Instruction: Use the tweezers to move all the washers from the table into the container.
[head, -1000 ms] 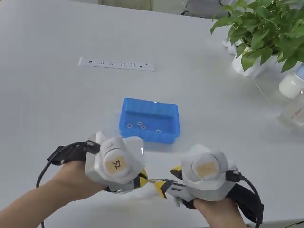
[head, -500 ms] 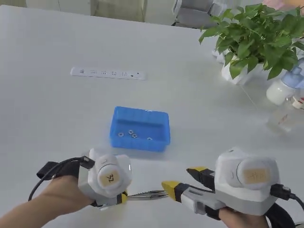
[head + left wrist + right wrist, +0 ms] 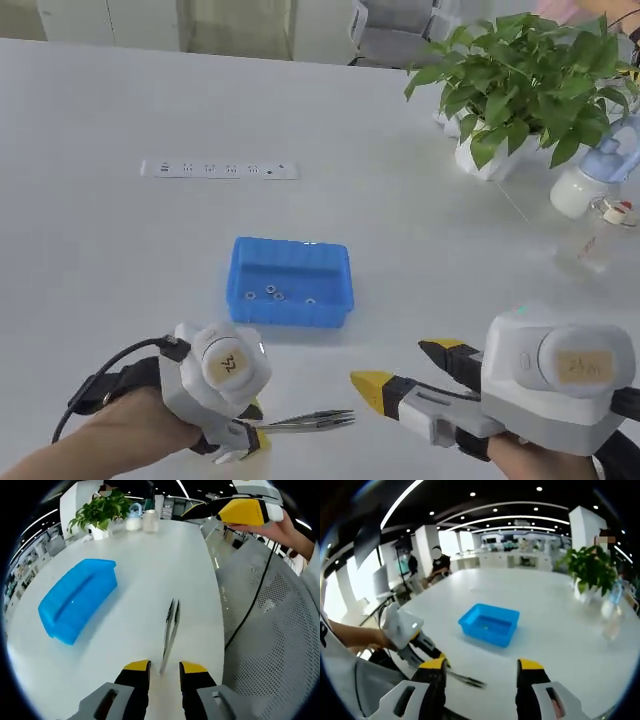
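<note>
In the head view, the blue container (image 3: 243,268) stands on the white counter (image 3: 120,260), at about 12 o'clock from the two grippers. A few small washers (image 3: 270,293) lie on its floor; these are the ones that I can make out. The left gripper (image 3: 250,433) is at 7 o'clock of the container, and its jaws are pinching the back end of the tweezers (image 3: 308,420), whose tips point toward 3 o'clock. The right gripper (image 3: 405,367) is at 5 o'clock, jaws spread wide with nothing between them. A power strip (image 3: 220,169) lies at 11 o'clock of the container and a plant (image 3: 520,80) at 2 o'clock.

In the left gripper view, the tweezers (image 3: 170,630) run straight toward 12 o'clock from between the jaws, over the bare counter. The container (image 3: 75,605) is at 10 o'clock, well apart from the tips.

In the right gripper view, the container (image 3: 490,625) is at 12 o'clock, and the tweezers (image 3: 465,680) cross low between the spread jaws.

I think a washer is light, flat, hard and slippery. The best hold is probably across its ring, one tip through the hole. The tweezers look thin and springy; a hold nearer their middle would close the tips better.
</note>
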The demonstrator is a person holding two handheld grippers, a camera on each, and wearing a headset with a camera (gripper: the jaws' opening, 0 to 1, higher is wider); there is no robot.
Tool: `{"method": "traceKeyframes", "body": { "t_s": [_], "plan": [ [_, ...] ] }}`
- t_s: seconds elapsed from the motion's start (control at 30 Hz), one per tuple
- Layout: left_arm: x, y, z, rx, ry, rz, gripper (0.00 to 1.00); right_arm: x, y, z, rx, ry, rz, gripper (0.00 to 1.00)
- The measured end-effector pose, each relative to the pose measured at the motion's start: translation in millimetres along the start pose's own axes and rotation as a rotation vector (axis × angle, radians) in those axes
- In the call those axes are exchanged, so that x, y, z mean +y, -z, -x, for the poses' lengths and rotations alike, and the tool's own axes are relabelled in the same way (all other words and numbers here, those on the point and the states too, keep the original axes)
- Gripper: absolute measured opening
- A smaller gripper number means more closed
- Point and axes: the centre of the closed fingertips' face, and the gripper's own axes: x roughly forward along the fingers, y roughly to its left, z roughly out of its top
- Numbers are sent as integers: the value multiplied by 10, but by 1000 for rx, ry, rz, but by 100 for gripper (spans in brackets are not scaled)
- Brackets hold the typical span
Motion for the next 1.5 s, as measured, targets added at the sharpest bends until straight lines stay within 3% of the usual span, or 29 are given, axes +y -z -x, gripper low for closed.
{"method": "traceKeyframes", "body": {
  "t_s": [0.1, 0.2, 0.3, 0.43, 0.5, 0.63, 0.7, 0.77, 0.9, 1.03, 1.23, 1.5],
  "plan": [
    [36, 34, 70, -17, -46, 22, 38, -33, -32, 7, -4, 6, -6, 59],
    [127, 4, 241, -83, -131, 63, 57, -46, -34, 9, -7, 0, -19, 64],
    [187, 22, 433, -99, -192, 94, 72, -67, 30, -8, 14, 5, -6, 68],
    [148, 75, 682, -78, -222, 161, 83, -55, 88, 3, 21, 7, -7, 71],
    [134, 44, 787, -104, -244, 183, 89, -56, 137, -2, 26, 10, -18, 73],
    [102, 56, 977, -113, -306, 250, 99, -73, 213, -2, 39, 13, -27, 75],
    [85, 35, 1091, -133, -339, 274, 99, -94, 268, -5, 57, 11, -29, 77],
    [105, -35, 1229, -196, -390, 303, 99, -123, 300, 5, 66, 18, -28, 78],
    [49, -70, 1384, -255, -392, 369, 99, -187, 317, 31, 67, 28, -40, 78],
    [52, -62, 1544, -301, -437, 411, 99, -247, 330, 46, 70, 41, -44, 79],
    [89, 58, 1694, -286, -505, 424, 99, -309, 386, 60, 92, 55, -32, 79],
    [109, 87, 1718, -297, -541, 445, 99, -340, 389, 58, 93, 65, -36, 80]
  ]
}}
